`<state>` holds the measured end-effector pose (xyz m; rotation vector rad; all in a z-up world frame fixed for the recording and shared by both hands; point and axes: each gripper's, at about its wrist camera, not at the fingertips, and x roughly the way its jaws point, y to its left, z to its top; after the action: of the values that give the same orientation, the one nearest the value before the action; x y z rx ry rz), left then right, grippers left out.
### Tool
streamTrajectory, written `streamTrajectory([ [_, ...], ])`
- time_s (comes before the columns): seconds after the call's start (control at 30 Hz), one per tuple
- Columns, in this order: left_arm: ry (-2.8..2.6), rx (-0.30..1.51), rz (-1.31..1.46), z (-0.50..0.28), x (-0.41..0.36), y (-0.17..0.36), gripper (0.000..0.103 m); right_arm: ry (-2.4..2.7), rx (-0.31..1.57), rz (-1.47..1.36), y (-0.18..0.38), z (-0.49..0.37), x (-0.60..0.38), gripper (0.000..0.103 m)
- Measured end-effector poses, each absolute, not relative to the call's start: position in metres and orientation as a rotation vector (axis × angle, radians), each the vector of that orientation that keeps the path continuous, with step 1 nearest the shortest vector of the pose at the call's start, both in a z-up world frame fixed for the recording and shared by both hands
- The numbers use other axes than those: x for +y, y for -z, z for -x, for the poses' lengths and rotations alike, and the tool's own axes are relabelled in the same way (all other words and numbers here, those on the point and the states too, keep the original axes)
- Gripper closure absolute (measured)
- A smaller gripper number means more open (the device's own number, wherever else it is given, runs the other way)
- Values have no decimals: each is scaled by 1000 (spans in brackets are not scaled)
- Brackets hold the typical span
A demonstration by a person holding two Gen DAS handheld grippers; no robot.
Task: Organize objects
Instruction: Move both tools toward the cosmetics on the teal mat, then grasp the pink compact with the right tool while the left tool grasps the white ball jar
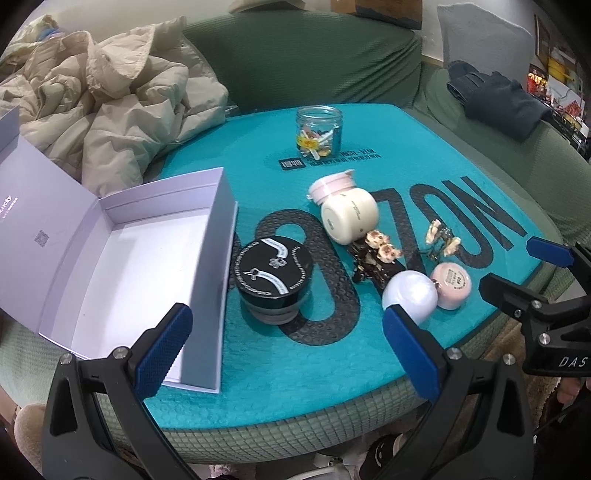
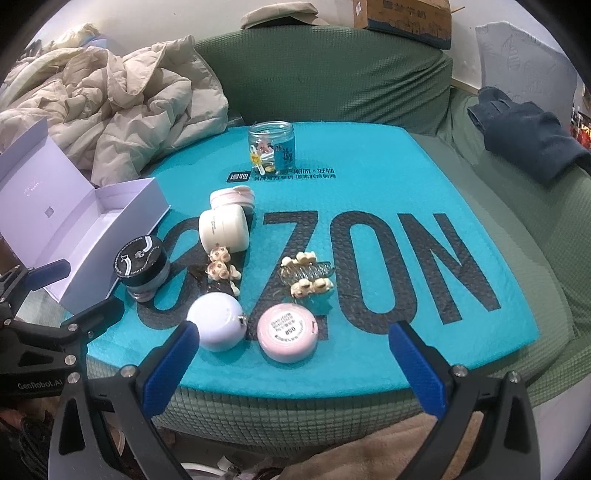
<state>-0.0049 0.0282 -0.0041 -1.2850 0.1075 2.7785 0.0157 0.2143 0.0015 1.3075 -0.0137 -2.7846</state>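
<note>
On a teal mailer (image 1: 406, 155) (image 2: 388, 170) lie a black-lidded jar (image 1: 274, 278) (image 2: 142, 264), a cream jar on its side (image 1: 349, 214) (image 2: 223, 227), a pink lid (image 1: 332, 184) (image 2: 232, 195), a white round case (image 1: 410, 295) (image 2: 218, 321), a pink round case (image 1: 452, 284) (image 2: 288, 326), two flowered hair clips (image 1: 380, 254) (image 2: 306, 275) and a clear jar of trinkets (image 1: 319, 133) (image 2: 271, 149). An open lilac box (image 1: 122, 266) (image 2: 92, 225) sits empty at the left. My left gripper (image 1: 288, 343) is open before the black jar. My right gripper (image 2: 295, 365) is open near the pink case.
A crumpled beige jacket (image 1: 110, 99) (image 2: 122, 103) lies behind the box on the green sofa (image 1: 314, 59) (image 2: 332, 74). A dark blue garment (image 1: 495, 99) (image 2: 528, 129) rests on the right armrest. A cardboard box (image 2: 406, 18) stands on the sofa back.
</note>
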Motion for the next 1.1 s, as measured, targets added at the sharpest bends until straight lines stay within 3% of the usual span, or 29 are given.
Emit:
streamTrajectory([
  [0.37,-2688,58,1327,11,41,18,0,2718,-61,-1298,11,-17,221,1],
  [0.6,-2651,43,1336,13,45,28,0,2684,-58,-1332,26,-11,221,13],
  [0.73,-2601,-2,1329,15,47,31,4,2677,-38,-1354,36,-7,223,29],
  [1.1,-2510,13,1343,27,67,44,14,2635,-9,-1362,56,6,226,35],
])
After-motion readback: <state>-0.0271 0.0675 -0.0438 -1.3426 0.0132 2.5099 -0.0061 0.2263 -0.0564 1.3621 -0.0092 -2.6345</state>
